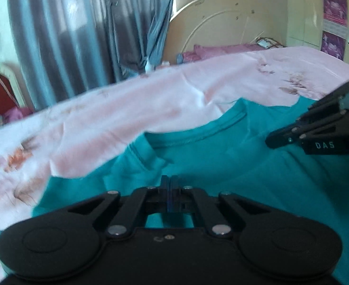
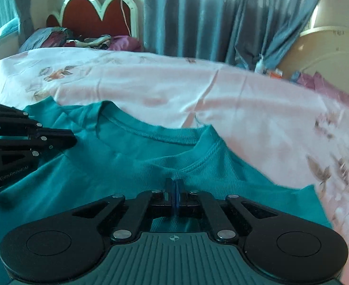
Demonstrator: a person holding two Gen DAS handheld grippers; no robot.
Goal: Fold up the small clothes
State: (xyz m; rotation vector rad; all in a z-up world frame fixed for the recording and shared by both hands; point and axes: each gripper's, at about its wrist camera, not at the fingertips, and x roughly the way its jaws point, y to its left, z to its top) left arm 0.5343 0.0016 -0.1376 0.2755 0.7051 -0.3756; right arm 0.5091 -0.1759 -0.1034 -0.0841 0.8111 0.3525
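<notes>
A teal T-shirt [image 1: 222,166] lies on the pink floral bedsheet [image 1: 127,109], its neckline [image 1: 198,133] facing away from me. My left gripper [image 1: 171,180] is shut, jaws pressed together on the teal fabric near the left shoulder. My right gripper [image 2: 174,185] is shut on the teal T-shirt [image 2: 127,166] just below the collar [image 2: 150,135] on the right side. The right gripper also shows in the left wrist view [image 1: 276,140], and the left gripper shows in the right wrist view [image 2: 67,140], both with jaws together. The fabric between the jaws is mostly hidden.
The bed fills the view, with the pink sheet [image 2: 174,90] beyond the shirt. Grey-blue curtains [image 1: 79,35] hang behind it. A red headboard [image 2: 96,11] with bundled clothes [image 2: 91,40] stands at the far left, a cream headboard [image 1: 222,23] at the right.
</notes>
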